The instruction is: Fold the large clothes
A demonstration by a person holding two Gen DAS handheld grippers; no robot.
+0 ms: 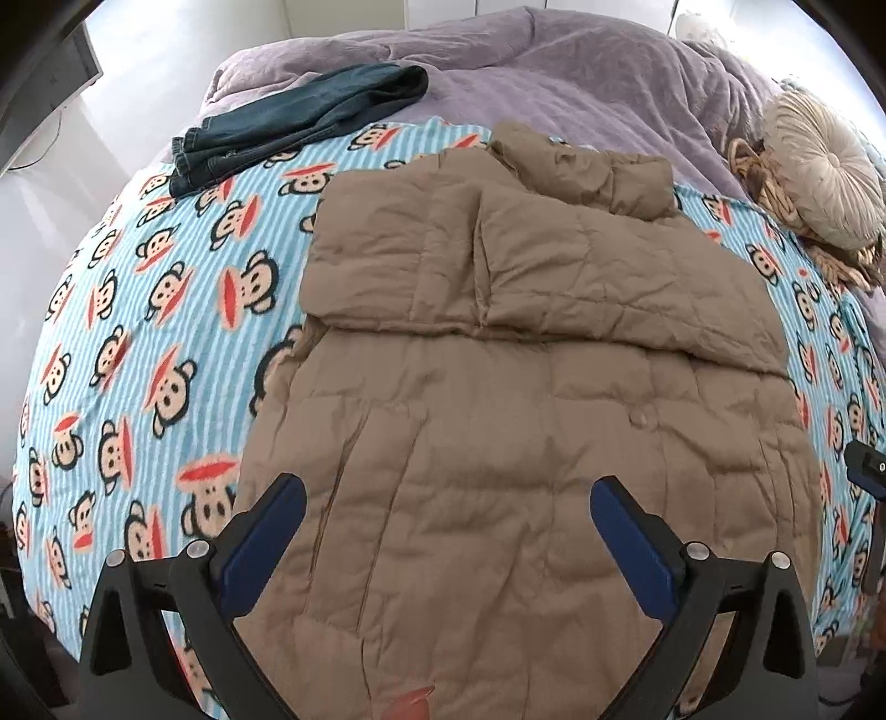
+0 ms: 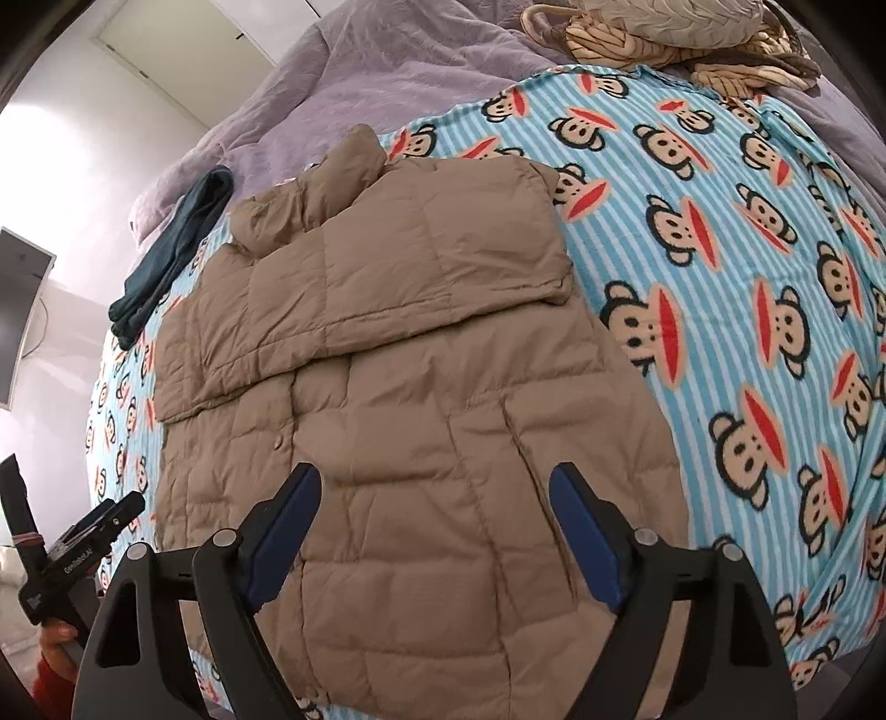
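Tan quilted jacket point(image 1: 498, 399) spread flat on a striped monkey-print blanket point(image 1: 138, 343), covering the near middle of the bed. Sleeves folded in across the chest, meeting at a seam near the middle; collar point(image 1: 587, 171) bunched at the far end, toward a lilac duvet point(image 1: 554, 72). One snap button showing on the lower body. Left gripper point(image 1: 448, 504) held above the jacket's near hem, jaws spread wide, nothing between the blue pads point(image 1: 266, 537), no contact with the cloth. Right gripper point(image 2: 434, 498) likewise over the lower jacket, jaws released and apart, pads point(image 2: 581, 531) clear of the fabric. From the right wrist view, left gripper visible at the lower left edge, gripped by a hand point(image 2: 58, 617) with a red sleeve below it. Dark jeans point(image 1: 288, 122) lying folded at the far left of the bed, partly on the blanket and partly on the duvet, well apart from the jacket. Round pleated cushion point(image 1: 819, 171) at the far right, resting on a tan striped throw point(image 2: 637, 44). Dark screen point(image 2: 16, 310) against the white wall on the left.
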